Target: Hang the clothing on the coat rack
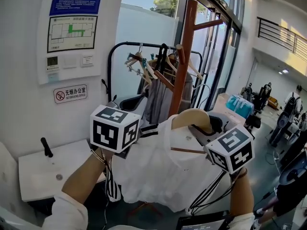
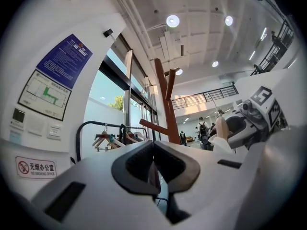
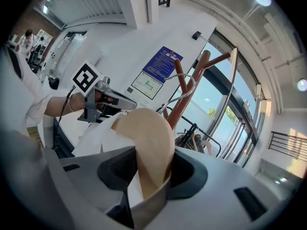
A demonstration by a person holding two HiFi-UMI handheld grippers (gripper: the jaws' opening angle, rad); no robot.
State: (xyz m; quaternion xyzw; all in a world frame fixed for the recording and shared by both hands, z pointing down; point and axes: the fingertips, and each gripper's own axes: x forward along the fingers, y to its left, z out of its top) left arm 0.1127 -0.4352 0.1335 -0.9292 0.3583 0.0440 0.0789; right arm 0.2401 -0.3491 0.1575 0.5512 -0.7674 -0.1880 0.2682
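Shirt (image 1: 158, 171) hangs on the wooden hanger (image 3: 148, 143) clamped in my right tool (image 3: 151, 174), with the coat rack (image 1: 184, 56) just ahead. My left tool (image 2: 153, 152) is pinched shut beside the shoulder. I worry the hanger twists in that grip and misses the rack.

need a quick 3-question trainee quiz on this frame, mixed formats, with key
1. True or false: the white shirt already hangs on the wooden coat rack.
2. The right gripper is shut on: A) the wooden hanger, B) a cable, C) nothing.
3. Fill in: the black rail behind the rack carries spare ____.
Key: 1 false; 2 A; 3 hangers.
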